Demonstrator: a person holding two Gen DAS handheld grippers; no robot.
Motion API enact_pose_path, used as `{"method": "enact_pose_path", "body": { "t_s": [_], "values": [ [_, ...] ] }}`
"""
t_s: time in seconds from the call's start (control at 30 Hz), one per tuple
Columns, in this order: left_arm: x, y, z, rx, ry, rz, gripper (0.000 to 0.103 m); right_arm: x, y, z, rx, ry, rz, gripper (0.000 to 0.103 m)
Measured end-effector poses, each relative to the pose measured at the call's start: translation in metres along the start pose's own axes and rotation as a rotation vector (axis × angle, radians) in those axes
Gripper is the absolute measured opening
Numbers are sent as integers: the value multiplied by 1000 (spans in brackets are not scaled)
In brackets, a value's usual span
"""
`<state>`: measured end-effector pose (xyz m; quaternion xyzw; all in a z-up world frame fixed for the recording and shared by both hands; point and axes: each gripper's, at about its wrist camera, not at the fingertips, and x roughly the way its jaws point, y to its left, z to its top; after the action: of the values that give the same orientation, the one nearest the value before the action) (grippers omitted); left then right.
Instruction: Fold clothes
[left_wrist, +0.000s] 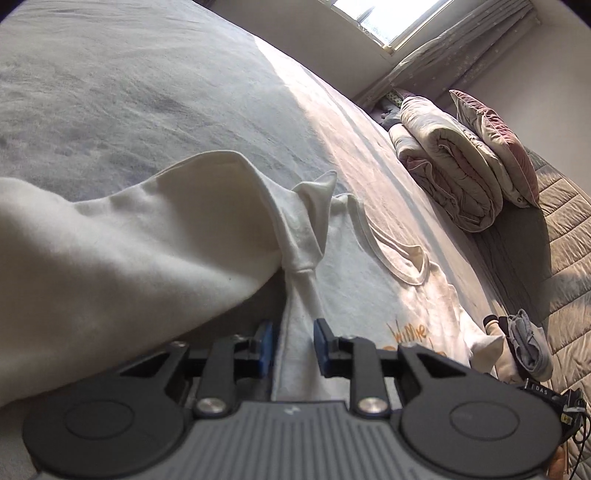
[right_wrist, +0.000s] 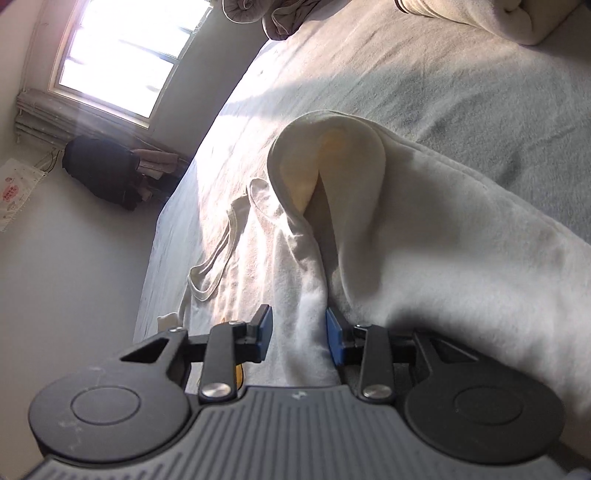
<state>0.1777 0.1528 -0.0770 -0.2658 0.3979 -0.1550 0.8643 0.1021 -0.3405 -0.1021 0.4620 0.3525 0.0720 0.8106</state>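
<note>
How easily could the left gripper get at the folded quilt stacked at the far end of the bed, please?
Probably not easily. The left gripper stands open astride the white garment, and the folded quilt lies well beyond it across the bed. Nothing blocks the path, so it would mainly need carrying forward.

Ahead of your left gripper (left_wrist: 293, 341), the bed (left_wrist: 129, 92) lies bare and open toward its far edge under the window (left_wrist: 388, 18). A raised fold of the white garment (left_wrist: 129, 240) crowds your left side. At the bed's right end a rolled quilt (left_wrist: 450, 170) and pillow (left_wrist: 495, 144) block passage. Ahead of your right gripper (right_wrist: 299, 332), the garment's lifted hump (right_wrist: 332, 155) stands in the way; beyond it the bed's surface is free.
</note>
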Motion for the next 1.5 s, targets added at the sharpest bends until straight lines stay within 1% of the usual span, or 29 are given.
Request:
{"method": "enact_pose_path", "body": {
  "t_s": [0.13,0.17,0.2,0.23,0.3,0.37,0.43,0.47,0.5,0.53,0.57,0.6,0.63,0.67,0.7,0.73,0.8,0.87,0.93,1.03,1.2,1.23,1.27,1.3,1.33,1.37,1.4,1.5],
  "values": [
    [11,4,12,-55,-51,8,22,17,9,8,-52,-17,-39,21],
    [13,4,12,-57,-56,31,18,19,14,8,-85,-33,-72,16],
    [15,4,13,-59,-60,57,8,19,19,7,-135,-66,-128,7],
    [16,4,11,-56,-66,66,8,19,23,5,-174,-86,-163,5],
    [15,-1,7,-27,-89,87,7,20,31,0,-251,-127,-232,5],
    [13,-6,4,6,-102,111,8,20,38,-8,-300,-142,-274,5],
    [9,-11,4,23,-96,129,10,20,44,-14,-351,-150,-306,6],
    [6,-12,6,18,-86,135,9,18,46,-16,-358,-152,-312,9],
    [1,-13,7,14,-75,138,12,15,47,-15,-357,-153,-310,19],
    [-4,-15,9,17,-71,137,12,12,50,-16,-363,-154,-313,19],
    [-13,-17,10,34,-79,140,15,9,52,-16,-370,-155,-317,21],
    [-23,-18,12,58,-96,155,22,5,54,-18,-381,-158,-319,30],
    [-32,-19,13,81,-114,170,32,4,56,-20,-397,-168,-322,41],
    [-43,-20,14,118,-138,189,36,3,61,-18,-402,-178,-322,44],
    [-54,-21,16,155,-163,208,40,-1,64,-19,-405,-182,-315,44],
    [-63,-21,18,192,-177,224,47,-2,67,-19,-403,-182,-308,44],
    [-80,-21,21,265,-203,255,59,-5,71,-20,-400,-180,-295,44],
    [-91,-15,24,298,-197,267,62,-8,77,-24,-405,-171,-285,44],
    [-100,-3,26,309,-184,308,63,-12,84,-29,-411,-161,-267,44],
    [-107,15,27,324,-179,411,63,-18,93,-38,-409,-142,-230,44],
    [-110,45,22,302,-114,538,63,-31,102,-55,-412,-121,-194,44],
    [-110,51,20,290,-100,549,61,-33,102,-58,-403,-121,-183,44],
    [-112,54,17,278,-99,544,60,-34,103,-62,-394,-120,-173,44],
    [-114,57,14,267,-100,539,48,-36,103,-65,-385,-119,-163,44],
    [-117,57,11,264,-113,528,33,-38,103,-69,-377,-118,-153,44],
    [-121,56,8,261,-127,516,24,-39,103,-73,-372,-116,-142,44],
    [-125,54,4,271,-145,496,6,-39,103,-76,-370,-112,-133,44],
    [-140,43,-9,325,-224,419,6,-38,103,-89,-371,-88,-106,44]
  ]
}}
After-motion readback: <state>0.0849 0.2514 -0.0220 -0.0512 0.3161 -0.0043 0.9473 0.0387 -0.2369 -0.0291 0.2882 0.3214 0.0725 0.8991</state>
